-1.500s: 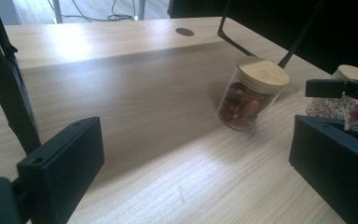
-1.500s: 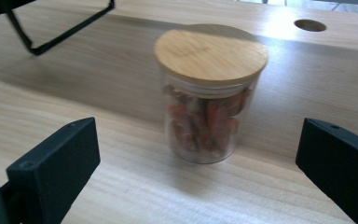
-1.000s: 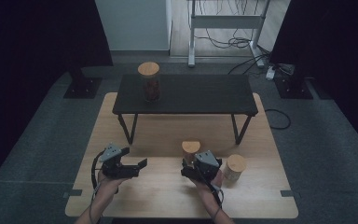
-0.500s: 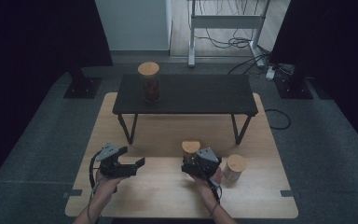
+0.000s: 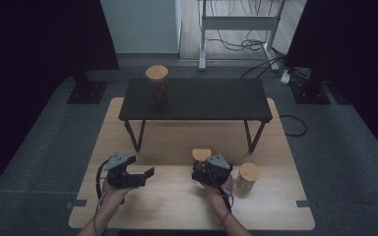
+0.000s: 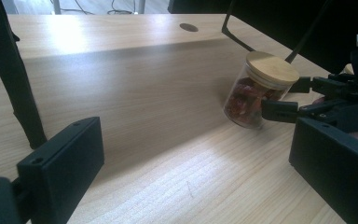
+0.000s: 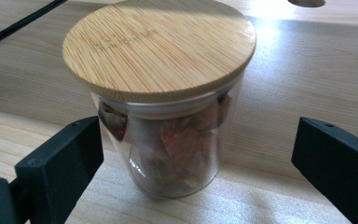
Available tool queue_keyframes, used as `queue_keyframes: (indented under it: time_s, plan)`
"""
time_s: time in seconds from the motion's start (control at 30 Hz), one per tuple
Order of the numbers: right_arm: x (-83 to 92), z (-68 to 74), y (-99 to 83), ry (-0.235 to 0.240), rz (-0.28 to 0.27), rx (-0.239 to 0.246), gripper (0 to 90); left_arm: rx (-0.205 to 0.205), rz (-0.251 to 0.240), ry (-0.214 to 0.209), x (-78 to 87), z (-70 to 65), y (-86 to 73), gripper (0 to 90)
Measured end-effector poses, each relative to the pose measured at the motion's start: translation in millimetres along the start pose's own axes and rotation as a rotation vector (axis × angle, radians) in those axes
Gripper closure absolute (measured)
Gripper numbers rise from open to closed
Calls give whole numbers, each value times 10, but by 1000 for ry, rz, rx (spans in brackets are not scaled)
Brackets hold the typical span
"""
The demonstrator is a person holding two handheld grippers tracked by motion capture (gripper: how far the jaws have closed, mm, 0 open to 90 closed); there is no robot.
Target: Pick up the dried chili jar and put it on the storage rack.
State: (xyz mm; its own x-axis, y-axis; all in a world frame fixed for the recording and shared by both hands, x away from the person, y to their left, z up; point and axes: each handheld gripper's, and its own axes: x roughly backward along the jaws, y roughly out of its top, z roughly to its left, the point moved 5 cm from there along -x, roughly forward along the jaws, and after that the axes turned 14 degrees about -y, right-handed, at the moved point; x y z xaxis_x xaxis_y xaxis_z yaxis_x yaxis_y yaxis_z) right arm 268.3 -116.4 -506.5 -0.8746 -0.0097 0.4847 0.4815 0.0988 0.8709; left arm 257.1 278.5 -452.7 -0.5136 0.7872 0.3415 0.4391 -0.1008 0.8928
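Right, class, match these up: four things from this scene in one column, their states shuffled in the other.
1. left gripper
2. right gripper
3. black bench
4. wooden table

a. carries the bench
b. open around a lidded jar
c. open, nothing between the jaws
d. carries one far jar

Pairs: 1-c, 2-b, 3-d, 4-a.
The right gripper's jaws have just been closing, the lidded jar between them.

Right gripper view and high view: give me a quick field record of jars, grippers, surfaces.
target jar: glass, bamboo lid, upright on wooden table, between the jaws
right gripper: open, jaws have just been closing, pads not touching the glass
left gripper: open, holds nothing
second jar: beside the right hand
third jar: on black bench
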Motion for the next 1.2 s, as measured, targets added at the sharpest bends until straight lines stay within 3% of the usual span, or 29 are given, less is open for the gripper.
queue_keyframes:
  time_s: [0.63, 0.87, 1.2]
  plan:
    - [-40, 9, 62, 53, -28, 24, 65, -4, -3, 8, 0, -15, -8, 27]
    - [-63, 63, 101, 37, -26, 44, 94, -5, -6, 19, -2, -16, -21, 27]
    - [-82, 45, 96, 46, -34, 26, 220, 1, 3, 22, -20, 1, -38, 27]
